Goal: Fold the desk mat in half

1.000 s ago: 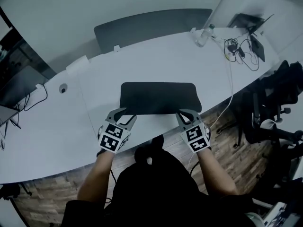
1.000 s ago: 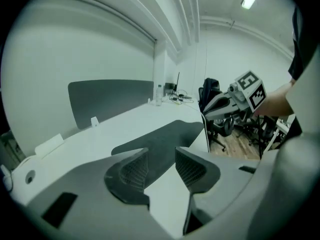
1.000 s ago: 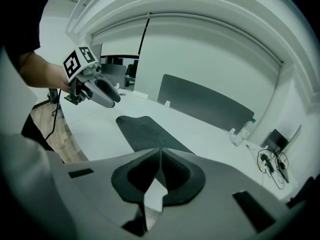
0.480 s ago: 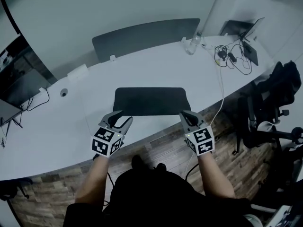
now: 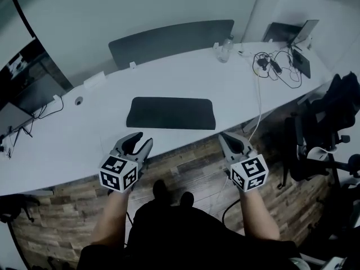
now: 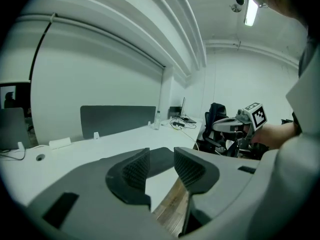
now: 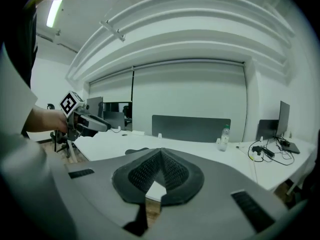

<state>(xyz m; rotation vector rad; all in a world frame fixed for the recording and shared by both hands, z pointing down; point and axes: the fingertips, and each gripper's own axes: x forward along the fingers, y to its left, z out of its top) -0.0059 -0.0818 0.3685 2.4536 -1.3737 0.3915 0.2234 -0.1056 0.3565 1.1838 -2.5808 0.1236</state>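
Both grippers have pulled back from the desk mat (image 5: pixel 170 113), whose near corners they flanked a second ago. Now the left gripper (image 5: pixel 139 142) and the right gripper (image 5: pixel 228 140) hang off the near edge of the worktop (image 5: pixel 185 75), above the wooden floor (image 5: pixel 191 170). The mat lies flat and unfolded on the worktop (dark against the pale surface), well ahead of all the fingers and touching none. The left fingers (image 6: pixel 135 169) stand apart with nothing between them. The right fingers (image 7: pixel 150 171) are clenched together, empty.

Grey left hand-held gripper (image 5: pixel 139 139) and right hand-held gripper (image 5: pixel 228 139), black-and-white marker cubes (image 5: pixel 118 174), dark top (image 5: pixel 180 232)
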